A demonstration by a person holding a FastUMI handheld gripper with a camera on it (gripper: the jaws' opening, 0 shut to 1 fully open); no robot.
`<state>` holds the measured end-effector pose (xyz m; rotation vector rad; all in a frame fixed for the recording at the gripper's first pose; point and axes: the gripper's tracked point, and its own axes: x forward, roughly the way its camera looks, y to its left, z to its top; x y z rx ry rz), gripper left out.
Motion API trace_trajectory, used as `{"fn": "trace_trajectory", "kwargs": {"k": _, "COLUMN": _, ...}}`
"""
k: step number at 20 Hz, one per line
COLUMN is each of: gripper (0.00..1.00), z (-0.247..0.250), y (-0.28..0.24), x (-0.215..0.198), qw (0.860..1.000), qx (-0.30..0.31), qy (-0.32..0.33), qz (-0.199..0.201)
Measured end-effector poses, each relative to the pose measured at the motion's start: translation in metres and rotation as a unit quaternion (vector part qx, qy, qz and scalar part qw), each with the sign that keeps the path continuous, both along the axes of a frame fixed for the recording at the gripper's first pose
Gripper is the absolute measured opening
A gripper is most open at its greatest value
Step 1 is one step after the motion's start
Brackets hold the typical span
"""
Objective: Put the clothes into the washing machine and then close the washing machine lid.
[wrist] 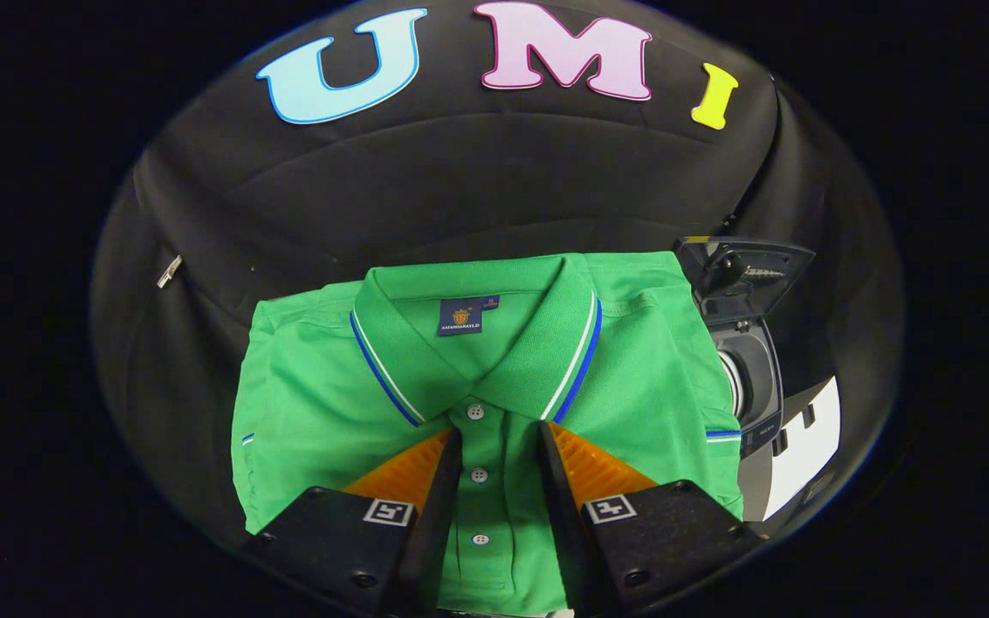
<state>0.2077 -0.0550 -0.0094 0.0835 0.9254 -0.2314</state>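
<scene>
A folded green polo shirt [314,412] with a blue-and-white striped collar lies flat on the black cloth surface, its collar pointing away from me. My gripper [499,433] hovers over the shirt's button placket, fingers open, with the row of white buttons between them. Nothing is pinched between the fingers. To the right of the shirt stands a small dark washing machine [748,378], its lid [743,270] raised and the drum opening showing beneath.
Black cloth covers the surface and the wall behind. A white panel [803,455] sits low beside the washing machine. A small metal zipper pull [169,271] hangs on the cloth beyond the shirt's left side.
</scene>
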Motion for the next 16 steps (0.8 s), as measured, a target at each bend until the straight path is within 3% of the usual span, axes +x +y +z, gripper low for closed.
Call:
{"fn": "trace_trajectory", "kwargs": {"k": 7, "gripper": 0.58, "z": 0.0016, "y": -0.0018, "x": 0.0034, "qw": 0.999, "qx": -0.004, "qy": -0.029, "qz": 0.018}}
{"fn": "trace_trajectory", "kwargs": {"k": 8, "gripper": 0.09, "z": 0.0034, "y": -0.0015, "x": 0.0058, "qw": 0.999, "qx": 0.001, "qy": -0.043, "qz": 0.020}}
{"fn": "trace_trajectory", "kwargs": {"k": 11, "gripper": 0.09, "z": 0.0008, "y": -0.0029, "x": 0.0050, "qw": 0.998, "qx": 0.014, "qy": -0.056, "qz": 0.015}}
{"fn": "trace_trajectory", "kwargs": {"k": 16, "gripper": 0.09, "z": 0.0052, "y": 0.0022, "x": -0.0010, "qw": 0.996, "qx": -0.041, "qy": -0.067, "qz": 0.041}}
